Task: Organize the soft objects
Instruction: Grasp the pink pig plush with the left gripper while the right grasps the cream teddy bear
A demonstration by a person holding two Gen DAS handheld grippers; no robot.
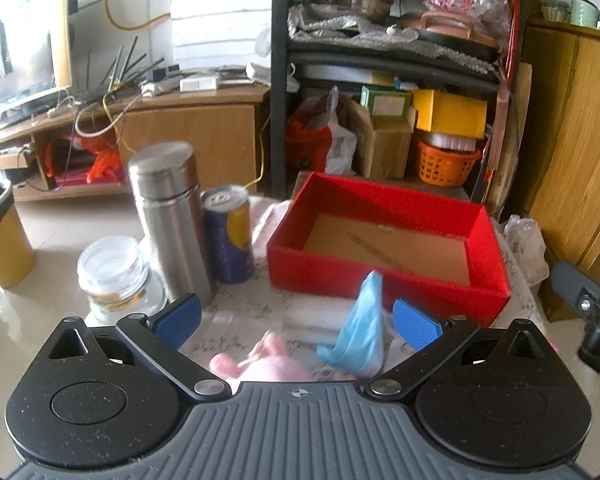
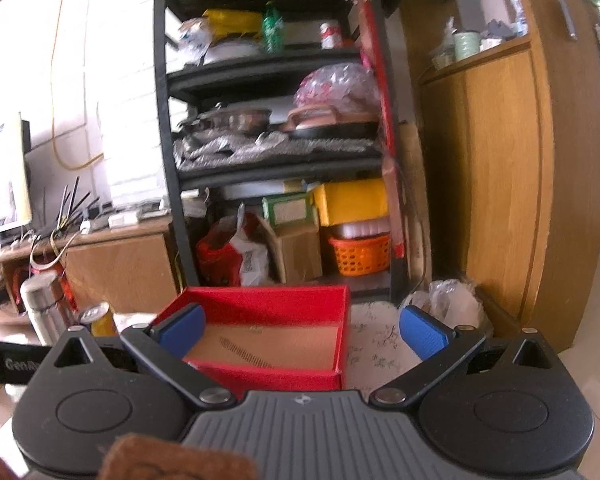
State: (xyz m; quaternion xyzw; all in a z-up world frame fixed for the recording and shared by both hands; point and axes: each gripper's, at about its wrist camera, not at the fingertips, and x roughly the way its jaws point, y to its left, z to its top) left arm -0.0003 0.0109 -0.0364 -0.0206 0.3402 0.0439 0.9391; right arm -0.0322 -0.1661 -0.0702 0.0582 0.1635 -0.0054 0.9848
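Note:
A red box (image 1: 380,280) with a bare brown floor sits on the floral-cloth table. My left gripper (image 1: 296,322) is open above a pink plush toy (image 1: 272,364), a crumpled blue plastic bag (image 1: 360,328) and a white soft roll (image 1: 316,312) that lie in front of the box. My right gripper (image 2: 302,330) is open and empty, hovering over the red box (image 2: 268,308) near its right side. A brown fuzzy thing (image 2: 172,460) shows at the bottom edge of the right wrist view.
A steel flask (image 1: 168,220), a purple-yellow can (image 1: 228,236) and a glass jar (image 1: 116,276) stand left of the box. A black shelf rack (image 2: 276,120) and wooden cabinet (image 2: 500,180) stand behind the table. The right gripper's body (image 1: 592,316) shows at the right.

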